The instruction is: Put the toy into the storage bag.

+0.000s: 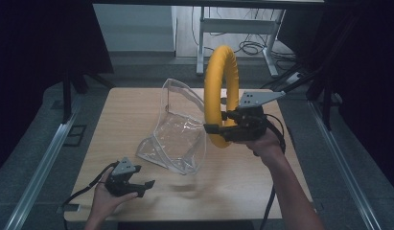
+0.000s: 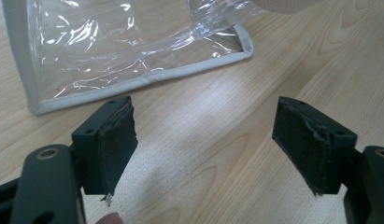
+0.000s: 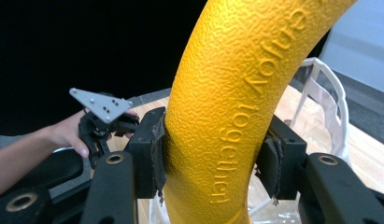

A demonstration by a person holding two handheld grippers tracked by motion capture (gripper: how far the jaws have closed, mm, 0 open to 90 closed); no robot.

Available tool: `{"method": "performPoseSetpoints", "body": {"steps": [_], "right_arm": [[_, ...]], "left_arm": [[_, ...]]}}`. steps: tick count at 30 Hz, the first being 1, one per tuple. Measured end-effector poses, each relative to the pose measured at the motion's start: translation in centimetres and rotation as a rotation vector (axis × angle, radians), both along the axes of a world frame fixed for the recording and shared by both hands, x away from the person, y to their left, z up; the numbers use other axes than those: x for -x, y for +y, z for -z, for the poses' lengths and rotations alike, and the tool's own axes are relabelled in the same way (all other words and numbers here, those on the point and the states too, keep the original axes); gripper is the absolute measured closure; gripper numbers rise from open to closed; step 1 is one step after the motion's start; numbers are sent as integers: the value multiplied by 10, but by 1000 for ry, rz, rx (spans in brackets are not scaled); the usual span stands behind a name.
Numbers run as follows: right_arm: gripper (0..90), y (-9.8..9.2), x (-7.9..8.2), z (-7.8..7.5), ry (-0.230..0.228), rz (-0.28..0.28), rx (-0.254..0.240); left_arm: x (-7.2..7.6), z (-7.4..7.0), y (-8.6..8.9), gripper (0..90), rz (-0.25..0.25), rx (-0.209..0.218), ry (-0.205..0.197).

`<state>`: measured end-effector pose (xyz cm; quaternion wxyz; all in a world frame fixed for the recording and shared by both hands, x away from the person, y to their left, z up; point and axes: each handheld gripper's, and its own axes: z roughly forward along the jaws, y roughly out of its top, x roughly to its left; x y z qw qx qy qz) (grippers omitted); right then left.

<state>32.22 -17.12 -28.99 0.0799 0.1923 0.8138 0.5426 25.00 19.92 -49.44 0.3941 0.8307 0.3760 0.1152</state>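
Observation:
A yellow foam ring point(image 1: 220, 86) stands upright above the table, held at its lower part by my right gripper point(image 1: 222, 125), which is shut on it. In the right gripper view the textured ring point(image 3: 227, 121) with raised lettering sits squeezed between both pads. A clear plastic bag with a pale trim point(image 1: 178, 132) stands open in the middle of the table, just left of the ring. My left gripper point(image 1: 142, 186) rests low at the front left, open and empty. In the left gripper view its pads point(image 2: 116, 140) stand wide apart over bare wood, with the bag's trimmed edge point(image 2: 147, 77) just ahead.
The wooden table point(image 1: 137, 110) has free surface at the left and front. Metal rails point(image 1: 41, 165) run along both sides on the floor. A desk frame and cables point(image 1: 247, 45) stand beyond the far edge.

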Motion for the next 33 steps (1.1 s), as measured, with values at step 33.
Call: {"method": "performPoseSetpoints", "body": {"steps": [33], "right_arm": [[490, 56, 0, -30, -53, -112, -32]], "left_arm": [[0, -1, 1, 215, 2, 1, -2]]}}
